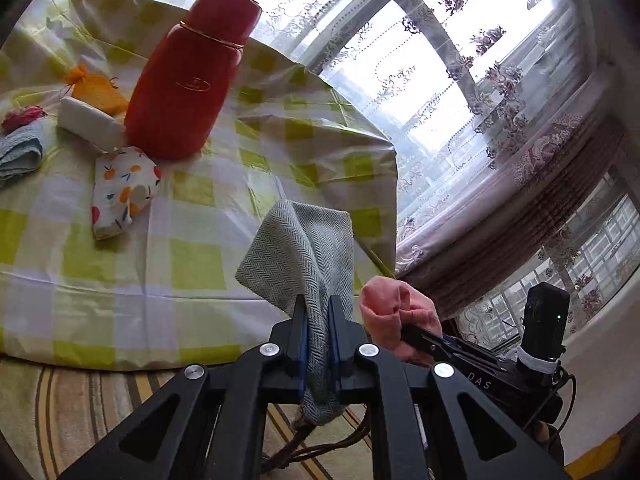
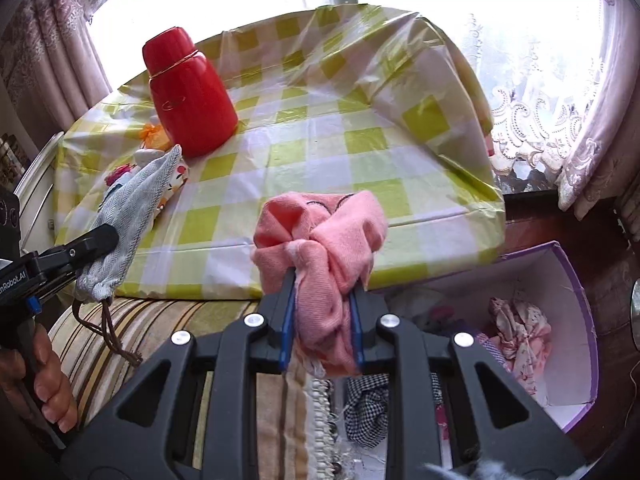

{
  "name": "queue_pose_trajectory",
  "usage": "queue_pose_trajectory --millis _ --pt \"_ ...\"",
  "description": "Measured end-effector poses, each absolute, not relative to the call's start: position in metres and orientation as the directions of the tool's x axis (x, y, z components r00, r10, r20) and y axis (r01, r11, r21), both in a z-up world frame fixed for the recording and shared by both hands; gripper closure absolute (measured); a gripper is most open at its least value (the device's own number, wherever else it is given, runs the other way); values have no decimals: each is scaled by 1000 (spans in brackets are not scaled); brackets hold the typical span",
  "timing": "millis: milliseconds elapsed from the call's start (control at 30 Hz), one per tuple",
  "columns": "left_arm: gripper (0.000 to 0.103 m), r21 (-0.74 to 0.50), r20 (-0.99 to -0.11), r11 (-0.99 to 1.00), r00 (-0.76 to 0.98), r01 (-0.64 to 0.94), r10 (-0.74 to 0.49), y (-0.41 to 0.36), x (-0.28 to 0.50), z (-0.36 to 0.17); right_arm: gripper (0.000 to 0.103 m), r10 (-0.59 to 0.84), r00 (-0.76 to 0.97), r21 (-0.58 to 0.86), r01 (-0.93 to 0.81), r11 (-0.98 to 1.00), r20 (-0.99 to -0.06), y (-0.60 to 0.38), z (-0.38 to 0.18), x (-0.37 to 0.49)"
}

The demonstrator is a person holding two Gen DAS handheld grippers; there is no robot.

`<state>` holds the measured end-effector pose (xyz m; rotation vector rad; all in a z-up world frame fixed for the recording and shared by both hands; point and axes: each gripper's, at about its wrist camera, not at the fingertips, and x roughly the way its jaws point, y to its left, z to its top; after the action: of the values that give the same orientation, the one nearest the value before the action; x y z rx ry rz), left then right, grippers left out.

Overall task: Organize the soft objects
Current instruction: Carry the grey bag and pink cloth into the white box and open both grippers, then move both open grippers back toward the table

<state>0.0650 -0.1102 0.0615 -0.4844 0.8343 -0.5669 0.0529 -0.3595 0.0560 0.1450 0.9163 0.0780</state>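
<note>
Pink cloth (image 2: 320, 240) in right tongs (image 2: 322, 312); only this view shows box (image 2: 576, 280).

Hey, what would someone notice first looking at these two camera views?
Probably the tall red flask standing on the green-checked tablecloth. Next, the cloths held up near the table's front edge: the left gripper pinches a grey herringbone pouch, the right gripper a pink cloth.
</note>
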Motion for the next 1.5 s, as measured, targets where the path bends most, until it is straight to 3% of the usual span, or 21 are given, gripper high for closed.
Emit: queue_pose_trajectory --millis 200,567,633,667,733,767,1167,1500 --pt "94 -595 -558 686 399 419 -728 -184 55 65 77 8 596 121 149 981 -803 -419 51 32" --pt "94 -602 -577 587 214 541 -788 -263 34 60 75 -88 554 105 307 946 -828 -483 40 5" --pt "81 -622 -577 560 164 547 -800 -273 33 57 70 -103 541 101 335 937 -834 -492 38 3" --pt "74 -628 -581 552 142 548 -801 -277 32 55 62 -115 530 92 348 933 -840 -495 36 2" --pt "40 -621 -593 555 131 553 -794 -282 31 54 52 -128 513 82 368 926 -849 -500 33 3" --pt "38 -617 -594 559 137 554 -792 -282 31 54 49 -127 510 87 376 923 -850 -502 32 3" --pt "38 -593 -589 636 273 494 -761 -236 46 62 45 -34 523 140 290 947 -851 -464 32 22" --pt "38 -542 -608 786 506 298 -611 -127 66 59 40 75 548 164 115 980 -833 -380 44 61"
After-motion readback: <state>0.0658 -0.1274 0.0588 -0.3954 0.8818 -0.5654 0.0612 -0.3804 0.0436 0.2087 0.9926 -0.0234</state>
